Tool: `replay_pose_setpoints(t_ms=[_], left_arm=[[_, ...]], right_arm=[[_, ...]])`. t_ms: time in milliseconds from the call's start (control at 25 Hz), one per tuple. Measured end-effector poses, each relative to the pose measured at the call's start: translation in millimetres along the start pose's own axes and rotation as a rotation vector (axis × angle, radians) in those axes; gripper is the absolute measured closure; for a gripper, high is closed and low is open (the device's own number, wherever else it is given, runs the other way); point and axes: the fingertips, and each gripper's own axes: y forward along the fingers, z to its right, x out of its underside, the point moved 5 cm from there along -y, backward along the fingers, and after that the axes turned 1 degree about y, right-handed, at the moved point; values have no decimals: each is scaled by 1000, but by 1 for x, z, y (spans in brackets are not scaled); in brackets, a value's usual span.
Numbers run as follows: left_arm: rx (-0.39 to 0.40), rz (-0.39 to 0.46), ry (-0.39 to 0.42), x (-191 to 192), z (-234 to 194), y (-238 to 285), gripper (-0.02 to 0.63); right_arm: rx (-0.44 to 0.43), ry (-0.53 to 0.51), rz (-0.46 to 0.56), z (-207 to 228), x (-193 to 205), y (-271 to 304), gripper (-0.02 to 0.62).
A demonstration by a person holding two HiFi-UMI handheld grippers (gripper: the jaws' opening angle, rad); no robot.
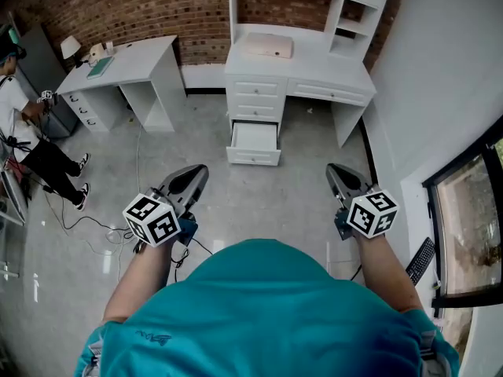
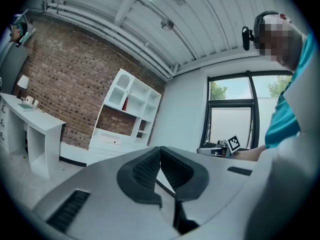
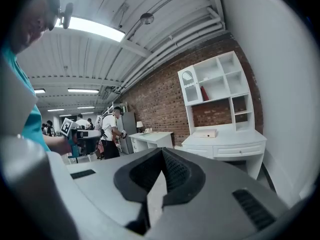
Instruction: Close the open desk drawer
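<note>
A grey floor (image 1: 306, 203) is running up to a brick wall (image 1: 141, 6), where a white bench (image 1: 314, 71) with a hutch is standing. Its lowest drawer (image 1: 255, 142) is hanging open. A second bench (image 1: 134, 60) and a person (image 1: 31, 144) are standing far left, with cables (image 1: 94, 226) trailing nearby. The left hand-held gripper (image 1: 199, 171) and the right hand-held gripper (image 1: 333, 170) are hovering well apart from the drawer, with floor lying between them and it. Both are holding their jaws pressed together and gripping nothing.

The white desk (image 1: 302, 75) stands at twelve o'clock, its lowest drawer (image 1: 254, 141) pulled out over the grey floor (image 1: 271, 203). The left gripper (image 1: 198, 171) at eight o'clock and the right gripper (image 1: 333, 170) at four o'clock hover well apart from it.
</note>
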Motion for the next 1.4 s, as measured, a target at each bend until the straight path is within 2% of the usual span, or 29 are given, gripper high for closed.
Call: replay_pose_setpoints(t_ms=[480,880,1160,1400], left_arm=[[-51,14,15,11,56,38,589],[-104,9,-9,32,100,60,589],[-126,16,-25,28,75,62,589],[-81,21,-58,33,5,73,589]], right_arm=[[-53,-5,-8,51,-12,-38,575],[-120,-7,-26,91,-5,-57,575],[-150,-8,-51,90,-3,-28,575],[-111,-31,-70,82,-6,31,575]])
